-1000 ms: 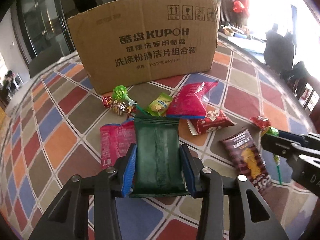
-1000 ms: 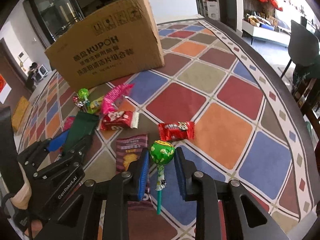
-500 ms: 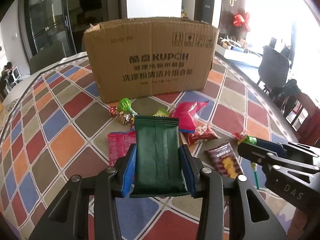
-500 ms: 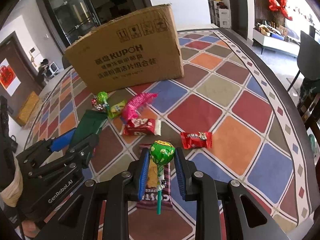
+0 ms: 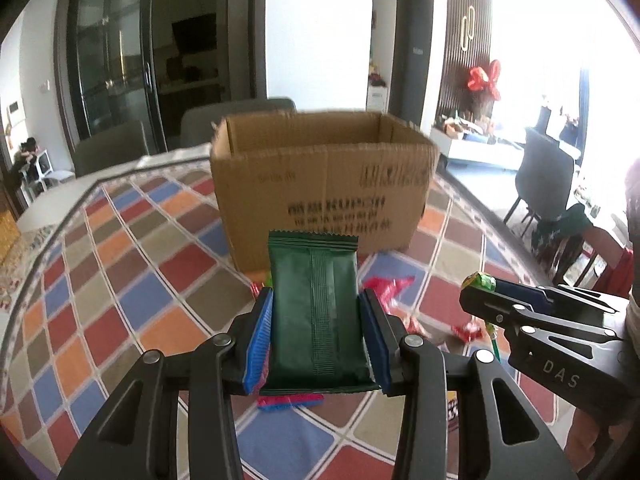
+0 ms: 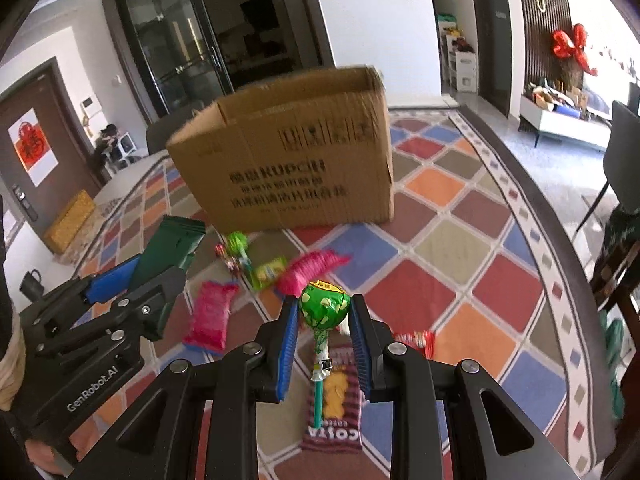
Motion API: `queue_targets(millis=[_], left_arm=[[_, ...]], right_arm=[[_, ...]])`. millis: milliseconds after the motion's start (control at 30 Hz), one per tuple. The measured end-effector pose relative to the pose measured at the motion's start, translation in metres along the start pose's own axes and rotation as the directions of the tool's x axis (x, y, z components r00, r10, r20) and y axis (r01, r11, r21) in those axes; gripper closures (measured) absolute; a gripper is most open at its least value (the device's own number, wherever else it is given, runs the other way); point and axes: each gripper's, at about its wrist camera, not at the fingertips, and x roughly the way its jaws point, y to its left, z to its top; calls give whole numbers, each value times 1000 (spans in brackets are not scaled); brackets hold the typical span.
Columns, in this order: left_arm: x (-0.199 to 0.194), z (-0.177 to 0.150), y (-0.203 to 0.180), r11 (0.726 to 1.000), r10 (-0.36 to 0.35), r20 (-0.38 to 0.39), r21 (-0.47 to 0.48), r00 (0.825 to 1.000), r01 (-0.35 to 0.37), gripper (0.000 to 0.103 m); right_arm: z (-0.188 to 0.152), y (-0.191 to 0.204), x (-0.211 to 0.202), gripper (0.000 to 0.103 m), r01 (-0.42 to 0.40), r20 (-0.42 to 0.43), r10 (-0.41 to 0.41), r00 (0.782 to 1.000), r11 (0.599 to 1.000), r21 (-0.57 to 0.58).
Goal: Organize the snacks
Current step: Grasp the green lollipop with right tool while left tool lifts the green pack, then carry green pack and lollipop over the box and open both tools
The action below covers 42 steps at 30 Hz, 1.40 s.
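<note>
While clamped: left gripper [image 5: 316, 316] on green packet [image 5: 316, 312], right gripper [image 6: 324, 320] on lollipop [image 6: 324, 306].

"KUPOH" on the cardboard box [image 6: 296, 168]; "GenRobot.AI" on the left claw [image 6: 132, 280]; "DAS" on the right claw [image 5: 480, 292]; "COSTA" on a snack bag [image 6: 334, 420].

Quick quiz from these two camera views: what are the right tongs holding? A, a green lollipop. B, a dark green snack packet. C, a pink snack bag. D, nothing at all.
A: in the right wrist view the right tongs are shut on the round head of the green lollipop, its stick hanging down, while the dark green packet sits in the left tongs.
</note>
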Motion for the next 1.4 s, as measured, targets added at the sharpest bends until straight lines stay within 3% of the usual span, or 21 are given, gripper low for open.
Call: queue_targets(millis=[400, 667, 1133, 1400], left_arm=[[-19, 61, 21, 999, 42, 92, -32, 995, -39, 61], [-9, 94, 38, 998, 31, 84, -66, 996, -25, 61], [21, 142, 53, 998, 17, 49, -57, 999, -14, 61], [53, 162, 57, 998, 17, -15, -61, 1000, -18, 61]], right_arm=[[57, 23, -13, 76, -22, 113, 31, 993, 997, -79], [99, 38, -13, 76, -33, 156, 53, 986, 991, -128], [167, 45, 16, 76, -70, 111, 87, 990, 987, -148], [195, 43, 45, 76, -21, 81, 35, 996, 986, -163]])
